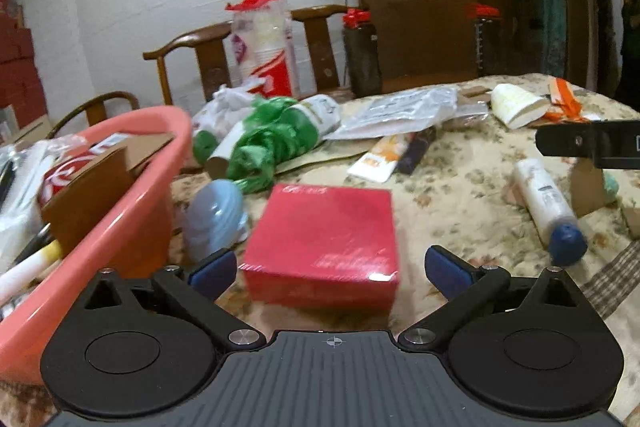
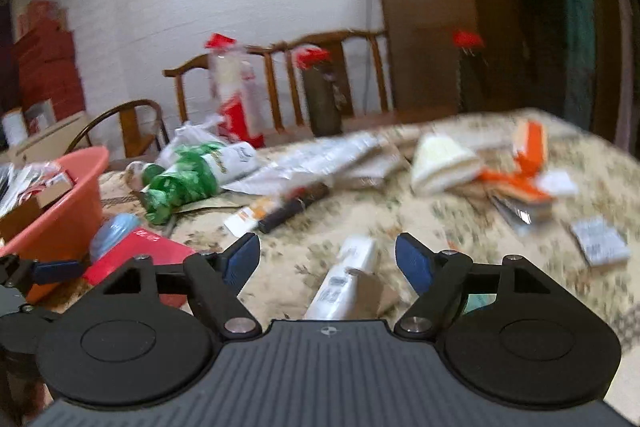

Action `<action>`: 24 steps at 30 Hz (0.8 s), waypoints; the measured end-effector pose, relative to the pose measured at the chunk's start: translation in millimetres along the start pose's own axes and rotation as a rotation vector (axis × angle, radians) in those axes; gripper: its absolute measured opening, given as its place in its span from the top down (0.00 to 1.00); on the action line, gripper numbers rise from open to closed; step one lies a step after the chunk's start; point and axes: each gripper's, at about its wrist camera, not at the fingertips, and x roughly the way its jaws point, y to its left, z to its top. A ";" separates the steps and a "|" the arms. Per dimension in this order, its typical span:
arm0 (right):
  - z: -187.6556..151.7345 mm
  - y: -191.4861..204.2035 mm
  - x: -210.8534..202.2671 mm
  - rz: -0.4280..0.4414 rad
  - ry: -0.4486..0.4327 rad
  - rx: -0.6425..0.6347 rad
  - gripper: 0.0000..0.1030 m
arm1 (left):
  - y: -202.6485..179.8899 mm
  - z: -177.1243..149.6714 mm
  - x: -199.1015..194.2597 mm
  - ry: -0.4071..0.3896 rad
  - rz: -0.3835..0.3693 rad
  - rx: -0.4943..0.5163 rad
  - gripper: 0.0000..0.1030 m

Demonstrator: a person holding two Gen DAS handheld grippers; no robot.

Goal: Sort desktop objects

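Observation:
My left gripper is open, its blue pads on either side of a red box that lies flat on the floral tablecloth, not touching it. The red box also shows in the right wrist view. My right gripper is open and empty, just above a white bottle with a blue cap, which also shows in the left wrist view. The right gripper's black finger shows at the right edge of the left view.
A pink basin with boxes and papers stands at the left. A light blue lid lies beside it. A green bag, a white-orange tube, a paper cup and orange packaging litter the table. Wooden chairs stand behind.

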 end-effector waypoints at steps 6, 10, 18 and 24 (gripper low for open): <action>0.5 22.4 9.7 0.014 0.034 -0.075 0.21 | 10.0 0.3 21.1 0.042 0.019 -0.036 0.00; -7.4 10.2 24.0 -0.094 0.104 -0.070 0.16 | -1.0 10.1 37.7 0.031 0.024 0.031 0.00; -34.1 15.7 58.2 -0.118 0.234 -0.112 0.10 | 9.5 13.7 77.4 0.109 -0.112 -0.065 0.05; -30.7 3.7 49.8 -0.114 0.212 -0.088 0.65 | 5.1 12.4 71.0 0.072 -0.087 -0.043 0.08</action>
